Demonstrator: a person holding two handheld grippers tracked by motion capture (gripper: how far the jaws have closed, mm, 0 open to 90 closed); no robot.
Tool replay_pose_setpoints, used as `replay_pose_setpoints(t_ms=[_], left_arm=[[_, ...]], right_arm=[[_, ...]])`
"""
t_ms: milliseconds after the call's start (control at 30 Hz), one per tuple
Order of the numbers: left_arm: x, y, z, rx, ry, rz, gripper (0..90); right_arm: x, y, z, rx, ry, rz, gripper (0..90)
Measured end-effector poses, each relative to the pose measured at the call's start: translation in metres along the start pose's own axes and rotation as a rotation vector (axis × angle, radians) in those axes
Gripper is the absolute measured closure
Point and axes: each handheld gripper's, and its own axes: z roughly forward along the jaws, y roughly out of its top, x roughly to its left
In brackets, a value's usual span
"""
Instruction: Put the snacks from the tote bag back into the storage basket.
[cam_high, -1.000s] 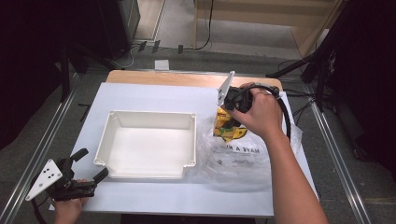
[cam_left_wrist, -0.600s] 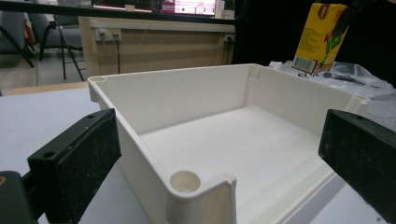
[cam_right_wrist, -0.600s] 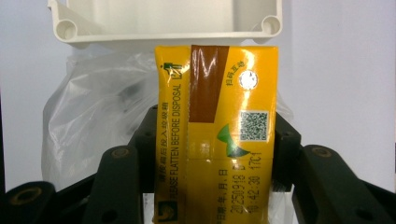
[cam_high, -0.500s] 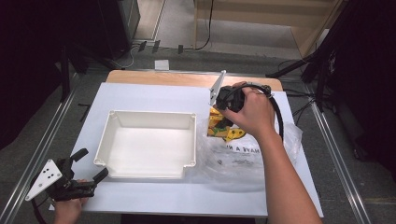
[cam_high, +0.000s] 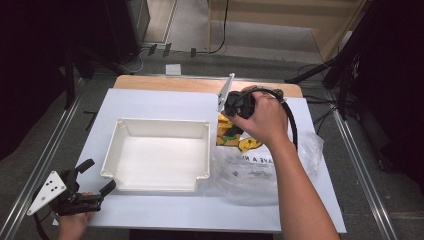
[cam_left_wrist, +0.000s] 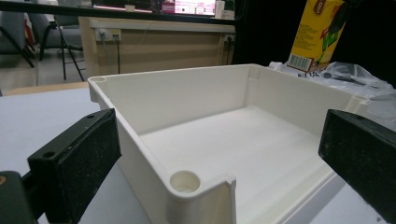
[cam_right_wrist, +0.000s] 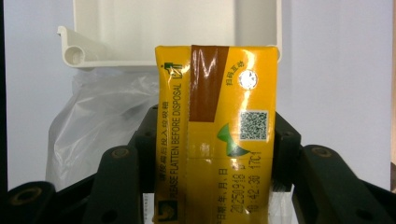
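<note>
The shallow white plastic tray (cam_high: 159, 156) sits mid-table with its raised walls as the main barrier; its floor is bare, so the way in from above is open. Just beside its right wall lies a crumpled clear plastic bag (cam_high: 260, 167), which covers the white table top (cam_high: 150, 102) there. Above the bag, the right gripper (cam_high: 231, 122) holds a yellow drink carton (cam_right_wrist: 217, 135) (gripped by its sides) close to the tray's far right corner, leaving little room between carton and wall. The left gripper (cam_high: 95, 179), jaws apart, rests off the tray's near left corner. The far strip and the near edge of the table offer free passage.
</note>
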Motion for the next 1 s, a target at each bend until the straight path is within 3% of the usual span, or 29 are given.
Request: replay_pose_setpoints(t_ms=[633, 733, 1000], left_arm=[[0.000, 0.000, 0.000, -0.003, 0.000, -0.003, 0.0], [0.000, 0.000, 0.000, -0.005, 0.000, -0.004, 0.0], [0.000, 0.000, 0.000, -0.004, 0.000, -0.004, 0.0]], right_arm=[[0.000, 0.022, -0.001, 0.002, 0.015, -0.003, 53.0], [-0.002, 0.025, 0.002, -0.005, 0.016, -0.027, 53.0], [-0.001, 0.033, 0.002, 0.004, 0.022, -0.013, 53.0]])
